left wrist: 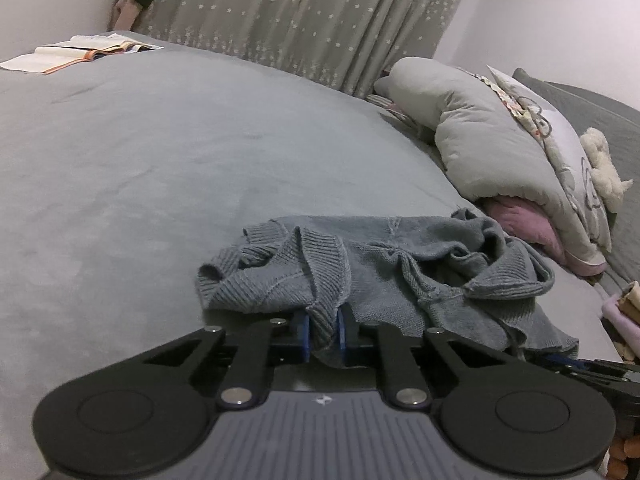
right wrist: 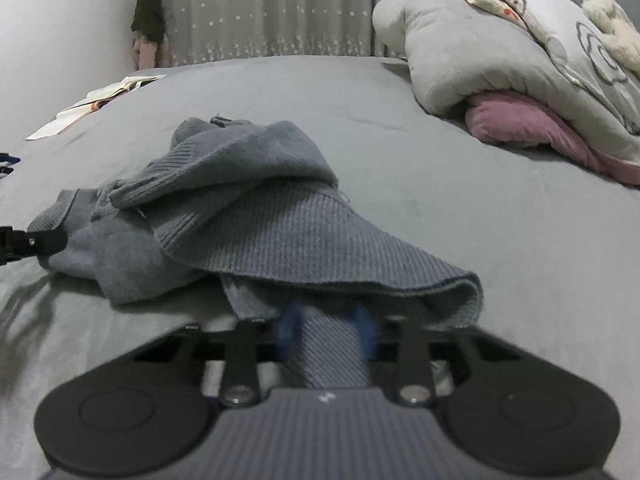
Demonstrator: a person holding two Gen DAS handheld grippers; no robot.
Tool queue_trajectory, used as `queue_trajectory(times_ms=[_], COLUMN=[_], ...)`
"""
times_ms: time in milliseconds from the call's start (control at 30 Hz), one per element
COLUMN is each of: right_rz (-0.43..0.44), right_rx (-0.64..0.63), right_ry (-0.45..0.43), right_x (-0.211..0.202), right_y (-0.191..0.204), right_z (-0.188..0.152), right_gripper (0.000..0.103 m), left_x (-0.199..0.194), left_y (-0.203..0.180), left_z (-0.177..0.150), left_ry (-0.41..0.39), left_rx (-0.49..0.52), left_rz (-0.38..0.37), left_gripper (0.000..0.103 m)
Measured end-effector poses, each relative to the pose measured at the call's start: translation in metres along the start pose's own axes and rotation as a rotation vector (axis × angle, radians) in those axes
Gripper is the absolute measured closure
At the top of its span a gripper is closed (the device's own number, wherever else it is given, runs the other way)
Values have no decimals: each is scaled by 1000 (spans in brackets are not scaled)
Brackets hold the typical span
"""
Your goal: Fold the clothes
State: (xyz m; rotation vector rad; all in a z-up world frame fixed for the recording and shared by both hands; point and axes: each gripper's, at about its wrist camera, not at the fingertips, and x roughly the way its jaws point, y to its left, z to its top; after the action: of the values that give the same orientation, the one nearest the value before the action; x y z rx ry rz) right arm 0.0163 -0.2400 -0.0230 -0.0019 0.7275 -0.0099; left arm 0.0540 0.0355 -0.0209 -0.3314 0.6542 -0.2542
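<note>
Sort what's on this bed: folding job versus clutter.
Job: grey knit sweater, left gripper and right gripper, both clamped on it.
Clutter: open book, rolled duvet, pink cushion, plush toy.

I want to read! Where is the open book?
The open book lies at the bed's far left edge in both wrist views, near the star-patterned curtain, well beyond the crumpled grey sweater.

Black two-finger grippers w/ blue pads
Left gripper (left wrist: 323, 330), right gripper (right wrist: 327, 326): showing round black discs, silver screws, ribbed grey housing.
</note>
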Motion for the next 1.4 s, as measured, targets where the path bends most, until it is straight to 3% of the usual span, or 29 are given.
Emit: queue_trajectory(times_ms=[333, 567, 700, 767, 833, 933, 1067, 1167, 1267, 1400], right_rz=[-41, -18, 5, 14, 14, 16, 26, 43, 63, 91], right_rx=[22, 65, 71, 71, 61, 42, 4, -20, -41, -67], right_ry=[-71, -47, -28, -19, -11, -3, 6, 3, 0, -14], right_x=[-24, -21, -17, -15, -13, -10, -6, -6, -4, -5], right_y=[-18, -27, -26, -25, -24, -19, -10, 3, 13, 31], right_z=[12, 14, 15, 14, 14, 12, 10, 9, 11, 14], right_gripper=[103, 102, 94, 81, 58, 50, 48, 48, 48, 48], left_x=[-15, -17, -18, -18, -14, -10, -13, -21, -24, -16], left_y=[19, 38, 45, 52, 56, 56, 49, 42, 36, 32], left_z=[21, 29, 33, 36, 36, 36, 36, 34, 29, 22], left_ry=[-81, -117, -148, -154, -133, -82, -44, -32, -3, 44], left_rx=[-42, -82, -82, -103, -123, -142, -148, -137, -128, -140], left_rz=[106, 164, 213, 218, 207, 177, 143, 125, 96, 49], left_gripper=[93, 95, 97, 97, 97, 96, 68, 56, 49, 48])
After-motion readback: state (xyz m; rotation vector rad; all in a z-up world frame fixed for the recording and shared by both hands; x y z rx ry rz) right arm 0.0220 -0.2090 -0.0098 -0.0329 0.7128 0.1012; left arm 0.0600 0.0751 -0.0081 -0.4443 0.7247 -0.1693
